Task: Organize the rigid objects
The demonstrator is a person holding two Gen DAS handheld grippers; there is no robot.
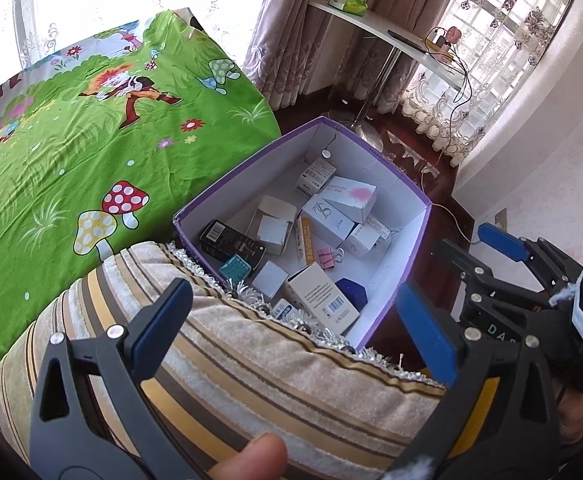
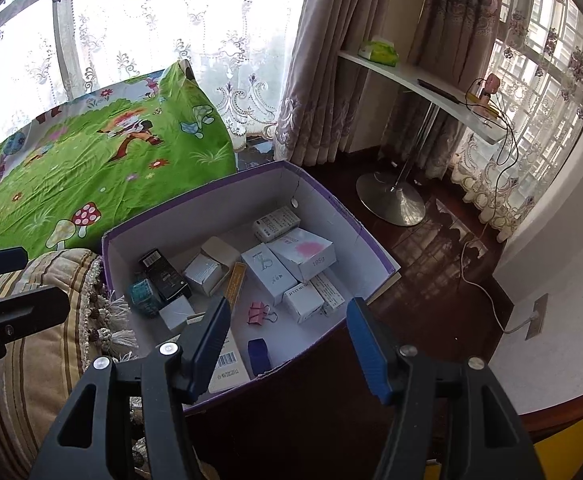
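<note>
A purple cardboard box (image 1: 395, 176) with a white inside stands at the bed's edge; it also shows in the right wrist view (image 2: 331, 200). It holds several small white cartons (image 1: 349, 198) (image 2: 303, 254), a black carton (image 1: 231, 242) (image 2: 163, 274), a teal block (image 1: 233, 268) (image 2: 143, 292), a pink binder clip (image 1: 327, 258) (image 2: 257, 314) and a dark blue piece (image 1: 353, 292) (image 2: 259, 354). My left gripper (image 1: 295, 316) is open and empty above a striped cushion (image 1: 271, 364), just short of the box. My right gripper (image 2: 289, 344) is open and empty above the box's near wall.
A bed with a green cartoon sheet (image 1: 71, 132) (image 2: 103, 160) lies left of the box. A white shelf table (image 1: 375, 30) (image 2: 419, 84) on a metal stand (image 2: 391, 200) is beyond, with curtains, dark wood floor (image 2: 431, 260) and a white cable to a wall socket (image 2: 535, 316).
</note>
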